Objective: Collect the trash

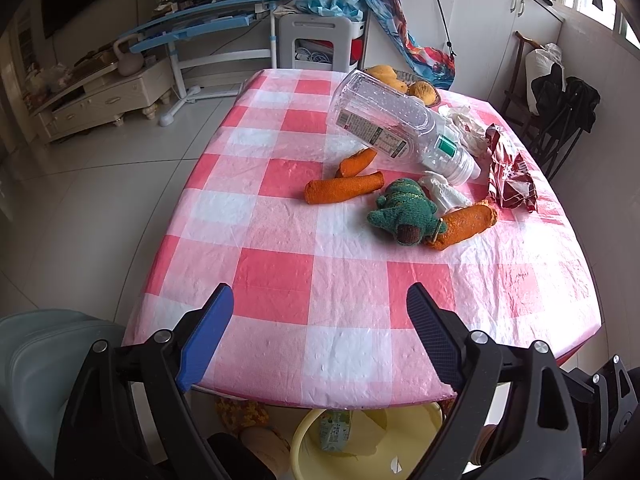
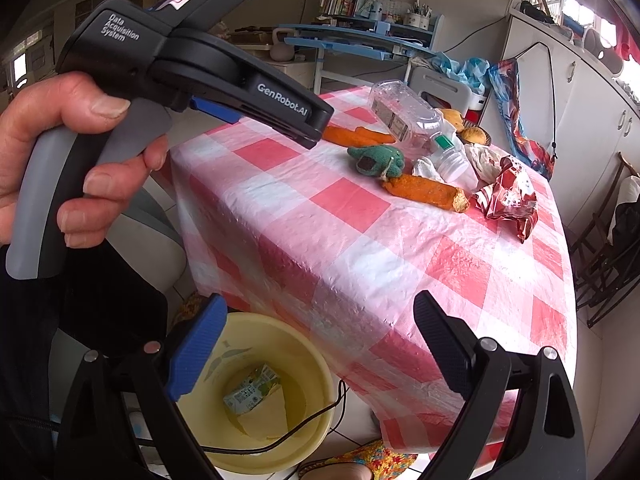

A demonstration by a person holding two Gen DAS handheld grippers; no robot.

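Step in hand: you look to be between picks; choose the next piece of trash on the pink-and-white checked plastic tablecloth (image 1: 280, 280) and carry it to the pale yellow round plastic bucket (image 2: 312, 376) on the floor below the table's near edge.
Left gripper (image 1: 320, 336): jaws spread wide, holding nothing, hovering over the near edge of the cloth.
Right gripper (image 2: 316, 344): also wide open and empty, poised above the bucket.
Bucket: already holds a flattened green-printed carton (image 2: 252, 390).
Best target: the clear ribbed plastic bottle (image 1: 400, 128), lying tilted beyond the knitted toys; grip its narrower neck, since the smooth body may slip.
Other trash: the crumpled red foil wrapper (image 1: 510, 176) right of the bottle, and white crumpled tissues (image 1: 442, 190) beside its cap; both soft, so pinch them low.
Leave: the fuzzy orange knitted carrots (image 1: 344, 188) and green knitted toy (image 1: 402, 212).
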